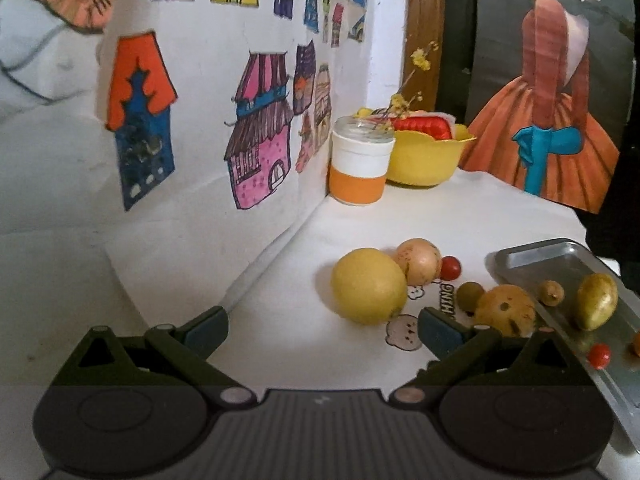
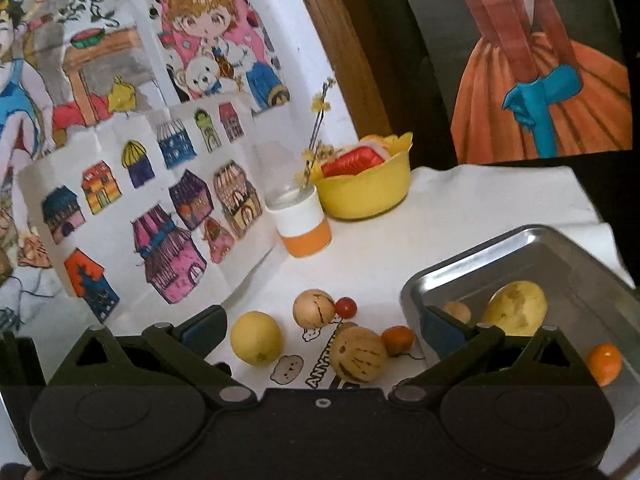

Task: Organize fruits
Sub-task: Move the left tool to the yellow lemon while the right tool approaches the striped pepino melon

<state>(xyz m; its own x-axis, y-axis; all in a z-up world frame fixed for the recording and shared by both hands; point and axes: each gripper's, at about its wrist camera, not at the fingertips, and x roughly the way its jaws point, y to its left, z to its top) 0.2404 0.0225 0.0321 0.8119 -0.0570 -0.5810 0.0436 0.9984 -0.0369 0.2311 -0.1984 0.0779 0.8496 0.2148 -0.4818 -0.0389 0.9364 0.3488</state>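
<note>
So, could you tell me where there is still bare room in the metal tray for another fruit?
The metal tray is bare across its far half, towards the white cloth. Its near end is crowded: a yellow-green fruit, a small brown fruit and an orange fruit lie there.

A home corner: hand-coloured drawings (image 2: 132,216) on the wall, fruit tray (image 2: 560,248).

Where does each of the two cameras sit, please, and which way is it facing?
Left wrist: low on the left gripper, facing the lemon and drawing-covered wall; its open fingers show.
Right wrist: higher on the right gripper, looking down toward the metal tray; its open fingers show.
Shared: lemon, tray, yellow bowl, orange-banded jar.
</note>
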